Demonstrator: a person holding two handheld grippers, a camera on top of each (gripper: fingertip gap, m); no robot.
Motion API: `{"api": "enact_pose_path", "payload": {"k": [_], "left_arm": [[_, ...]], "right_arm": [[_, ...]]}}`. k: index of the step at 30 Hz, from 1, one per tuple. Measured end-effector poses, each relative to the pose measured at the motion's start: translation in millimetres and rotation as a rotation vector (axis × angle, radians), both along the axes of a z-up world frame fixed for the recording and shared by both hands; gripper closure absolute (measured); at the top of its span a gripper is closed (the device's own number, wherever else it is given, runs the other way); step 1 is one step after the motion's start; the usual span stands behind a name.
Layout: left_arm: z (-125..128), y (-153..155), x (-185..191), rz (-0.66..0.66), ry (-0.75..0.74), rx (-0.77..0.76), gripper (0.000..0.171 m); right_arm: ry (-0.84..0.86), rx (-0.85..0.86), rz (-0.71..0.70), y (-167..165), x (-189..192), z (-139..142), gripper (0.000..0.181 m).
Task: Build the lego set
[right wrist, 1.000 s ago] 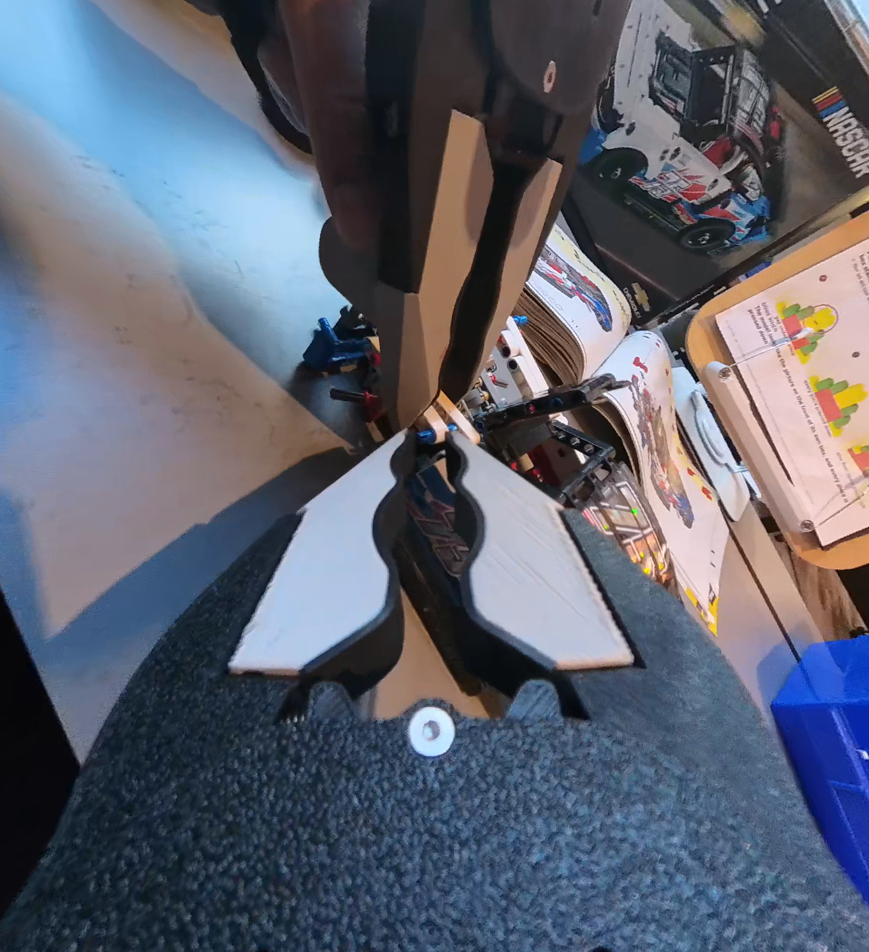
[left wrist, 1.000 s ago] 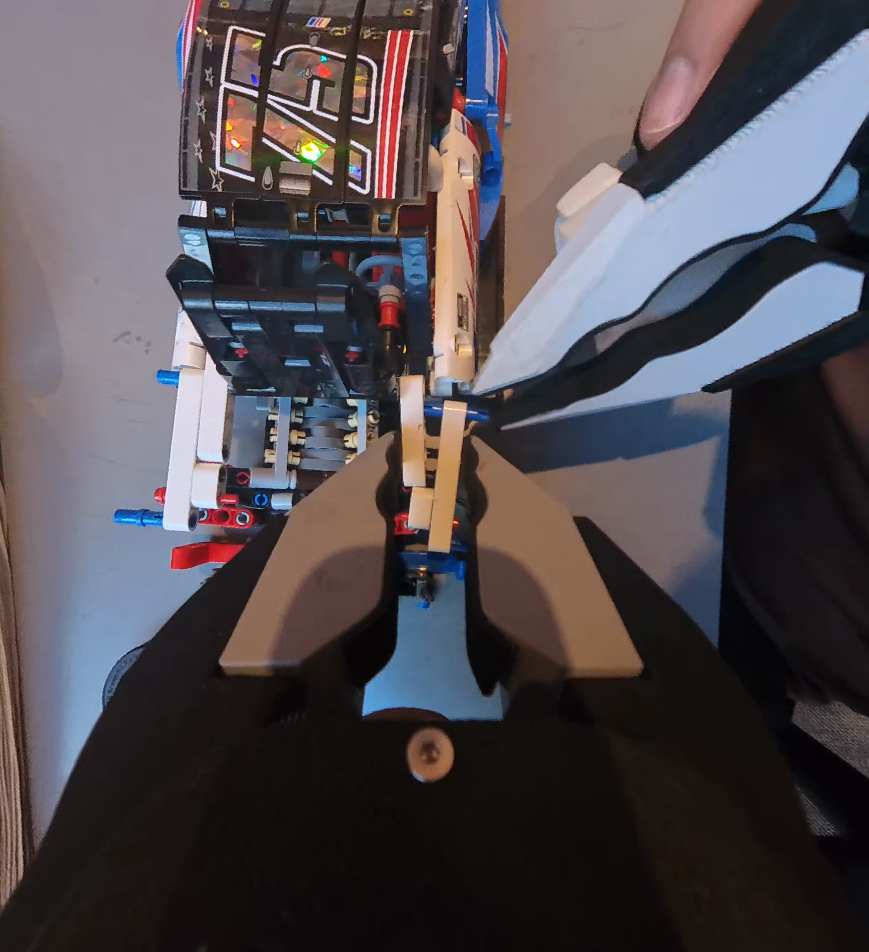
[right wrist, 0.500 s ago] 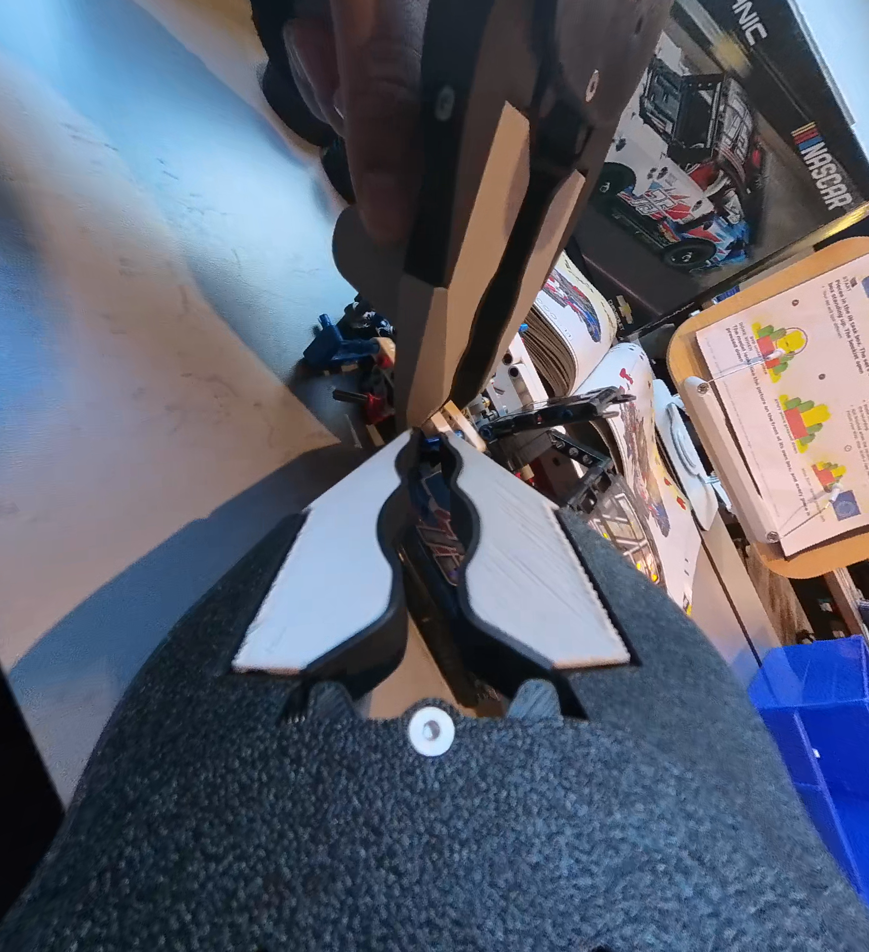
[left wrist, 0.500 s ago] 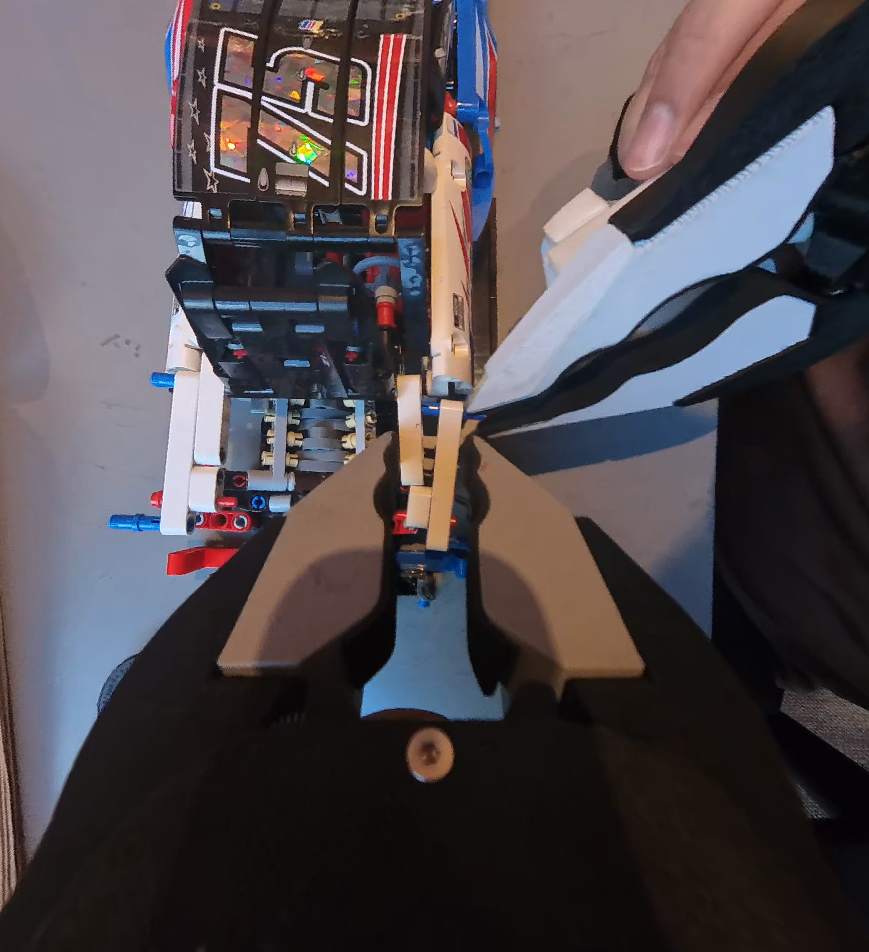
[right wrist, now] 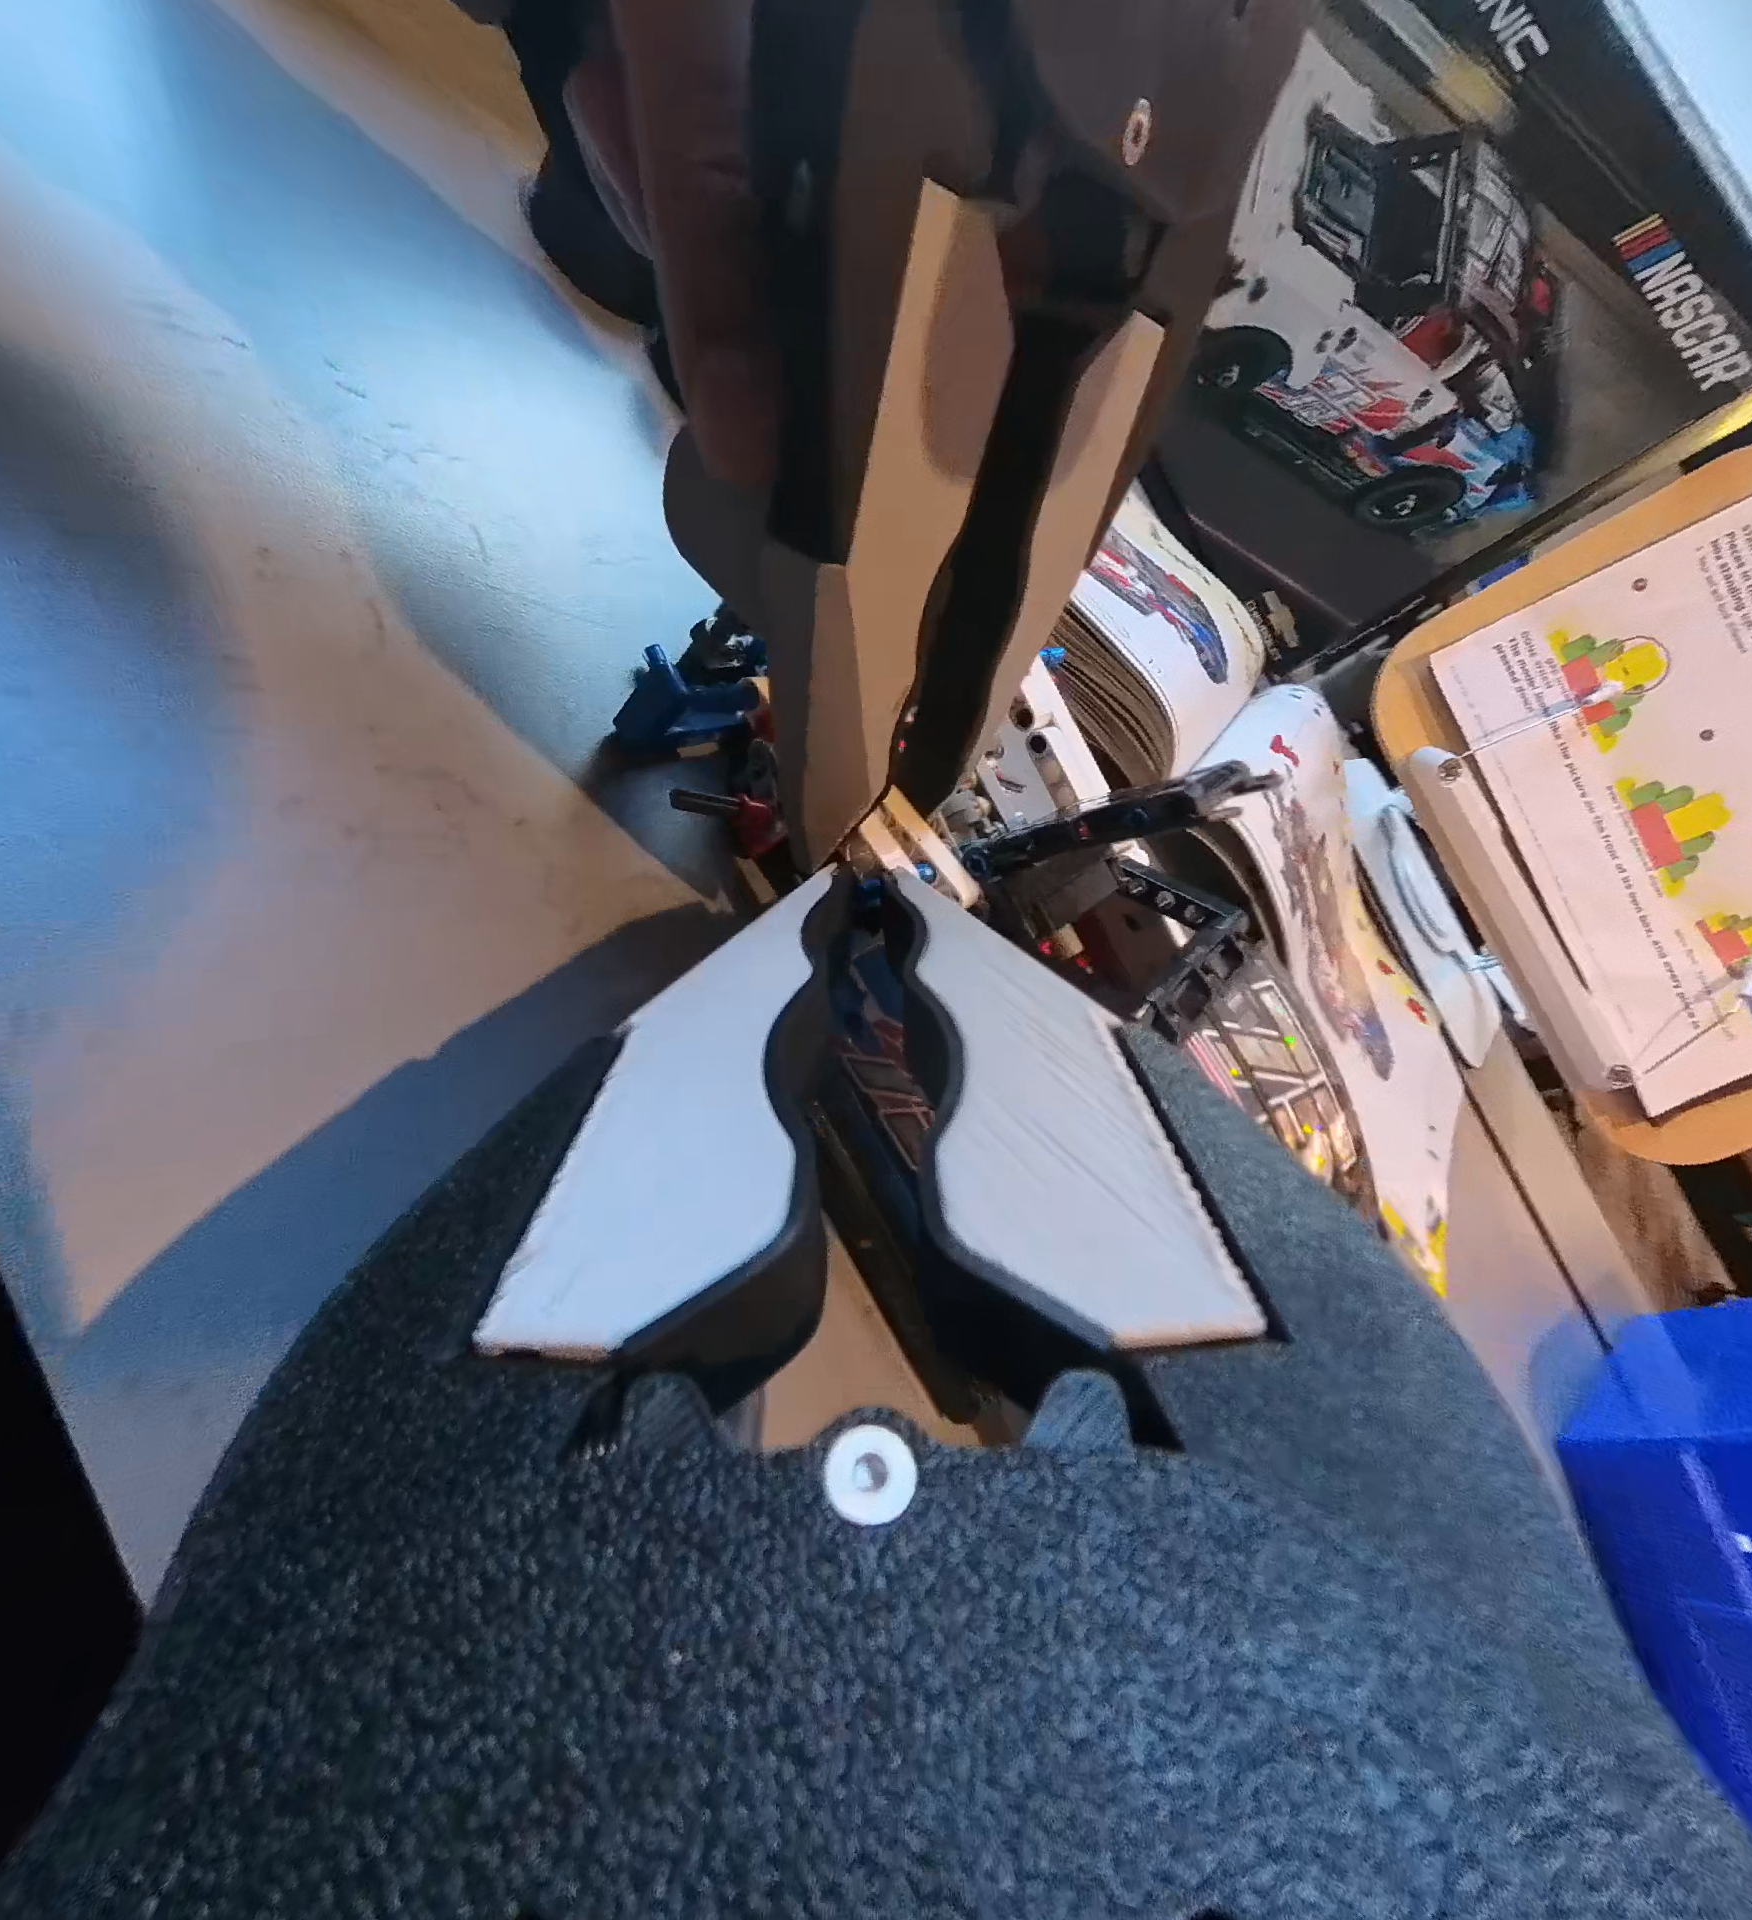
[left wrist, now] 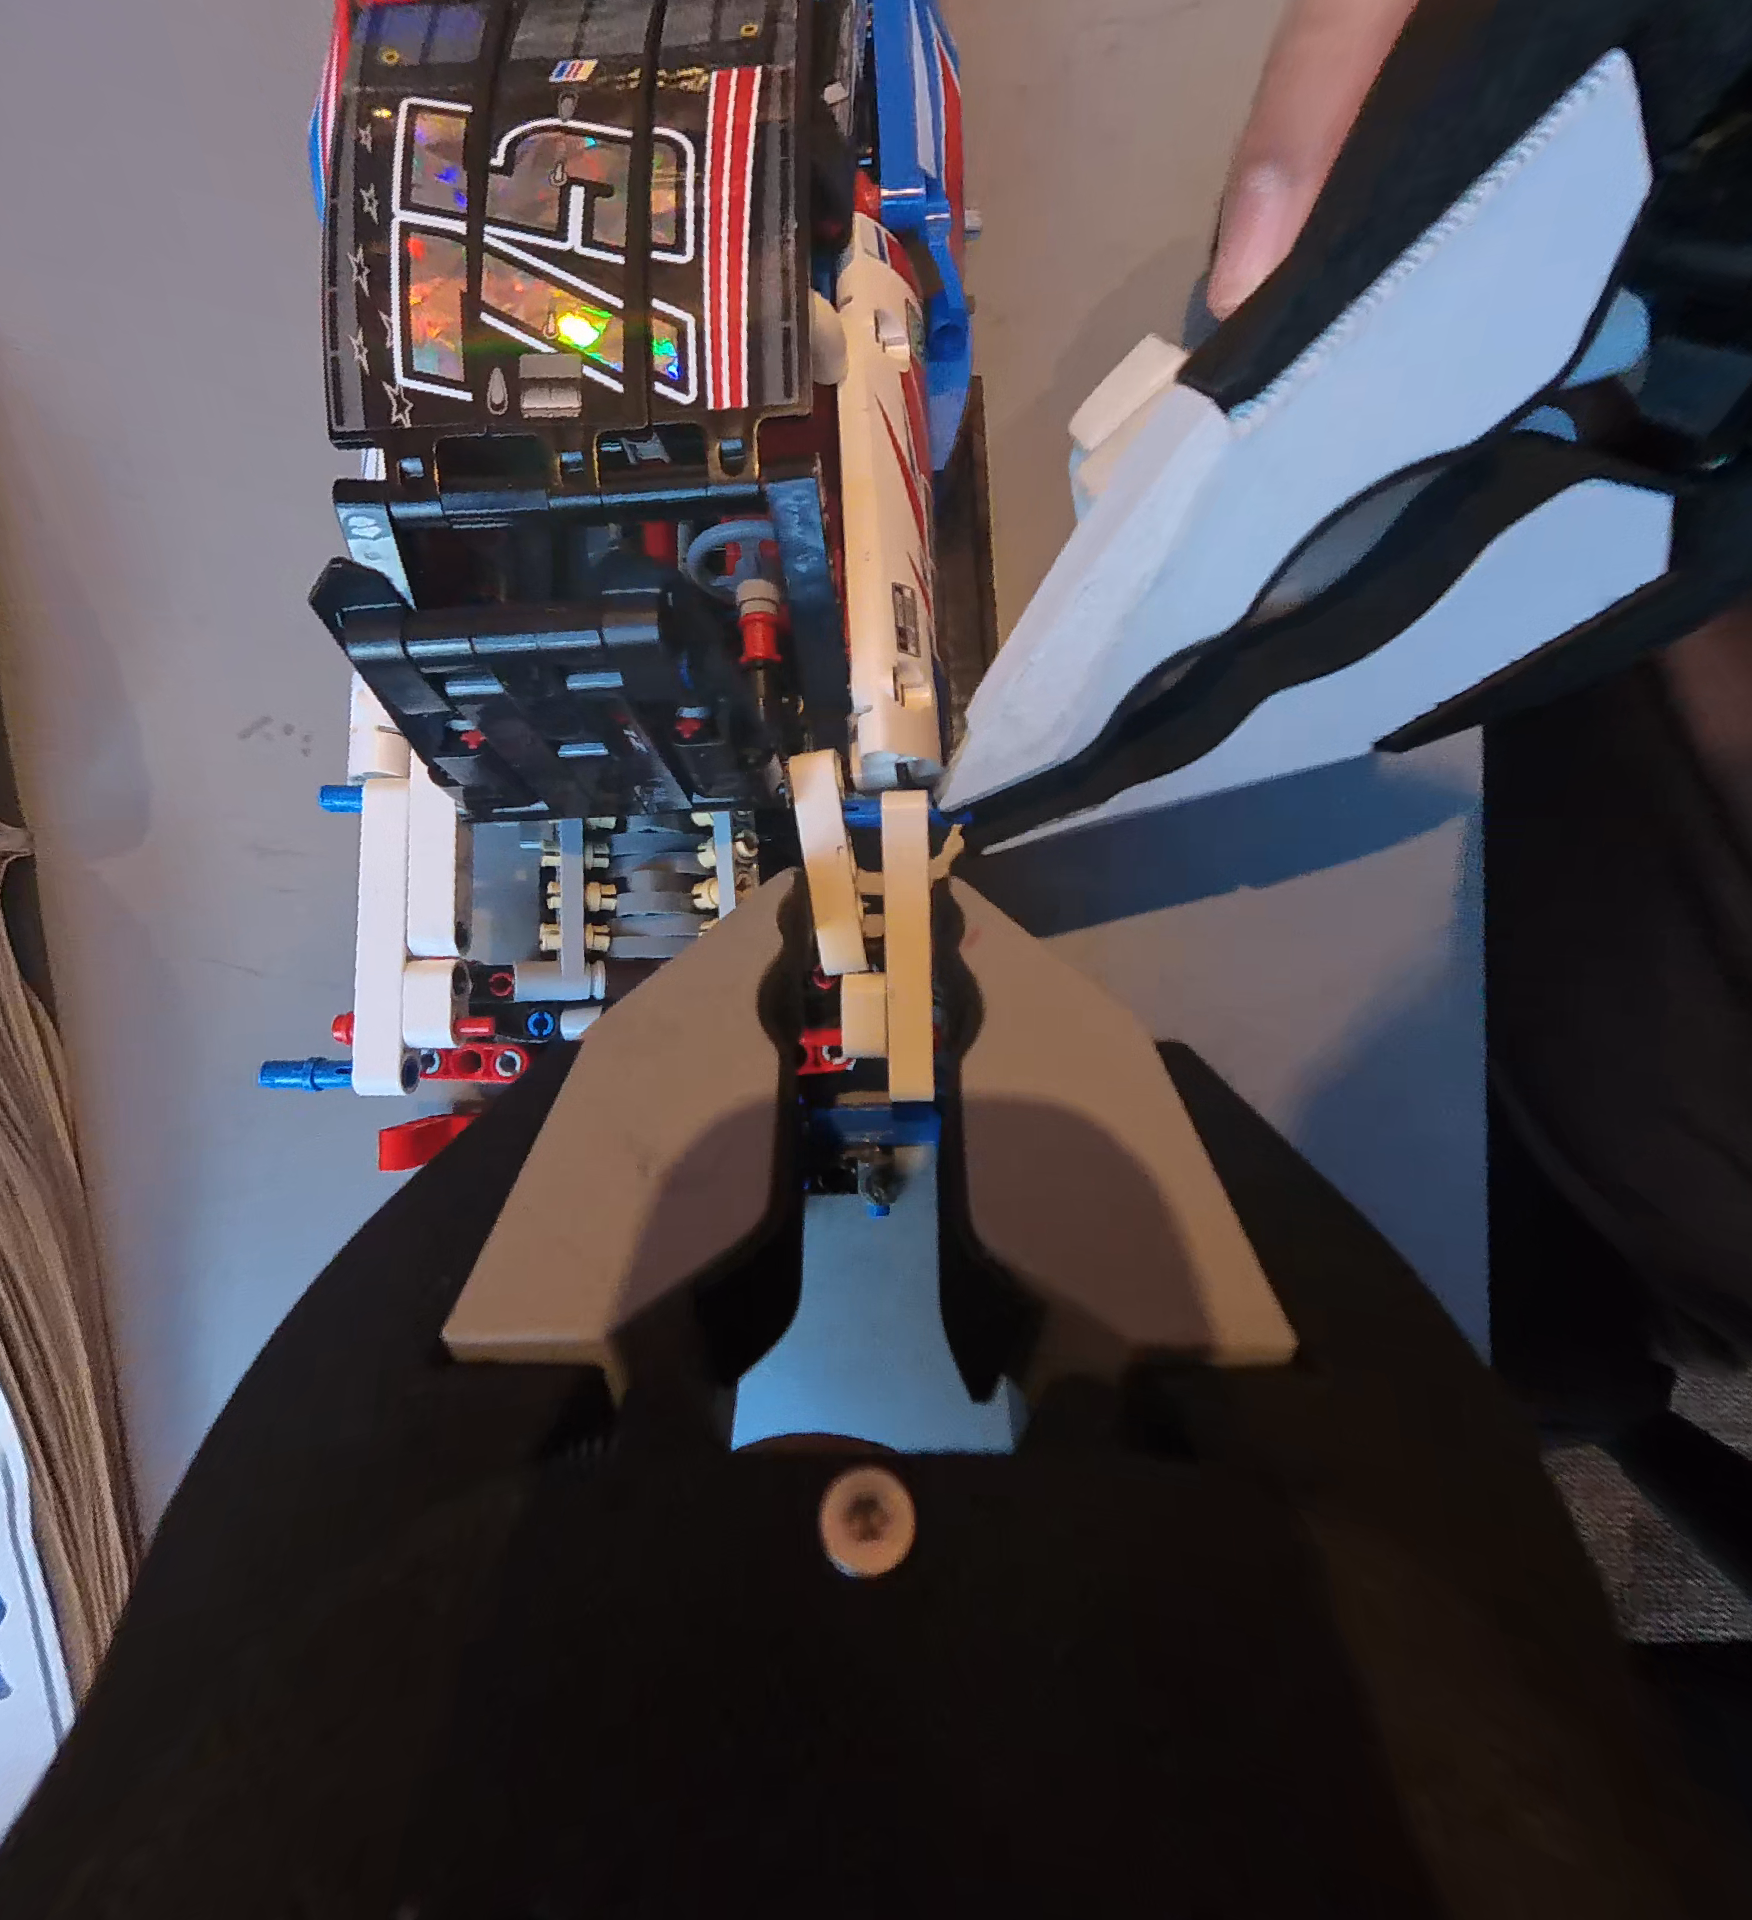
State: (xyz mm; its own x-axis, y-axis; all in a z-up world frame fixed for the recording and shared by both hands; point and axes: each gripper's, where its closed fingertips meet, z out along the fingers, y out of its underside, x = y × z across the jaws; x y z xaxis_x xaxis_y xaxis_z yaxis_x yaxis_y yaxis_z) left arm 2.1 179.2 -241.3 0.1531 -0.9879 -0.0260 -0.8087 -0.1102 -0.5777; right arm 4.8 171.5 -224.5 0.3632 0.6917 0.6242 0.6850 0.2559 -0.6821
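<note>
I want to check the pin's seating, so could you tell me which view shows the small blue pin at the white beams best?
The left wrist view shows it best: the blue pin spans the two white beams held by the left gripper, with the right gripper at its end. In the right wrist view it is a dark blurred speck.

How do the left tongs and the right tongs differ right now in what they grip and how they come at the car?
The left tongs straddle the white beam assembly at the lego car's front; the right tongs pinch a small blue pin at their very tips. The left tongs approach along the car's length, the right tongs from the side. Both meet at the same white beams.
</note>
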Motion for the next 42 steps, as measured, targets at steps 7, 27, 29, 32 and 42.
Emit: {"api": "enact_pose_path", "payload": {"k": [7,27,29,32,42], "left_arm": [[-1,-2,4,-0.005,-0.009,-0.055,0.144],[-1,-5,4,-0.081,0.006,0.014,0.150],[-2,-6,3,-0.102,0.019,0.046,0.150],[0,-5,4,-0.115,0.030,0.072,0.150],[3,-6,5,-0.125,0.012,0.046,0.150]], "right_arm": [[-0.028,0.034,-0.001,3,2,-1,0.176],[0.034,-0.006,0.013,4,7,1,0.176],[0.086,-0.079,0.030,4,6,1,0.176],[0.140,-0.175,0.047,5,8,2,0.177],[0.204,-0.298,0.108,9,10,4,0.177]]}}
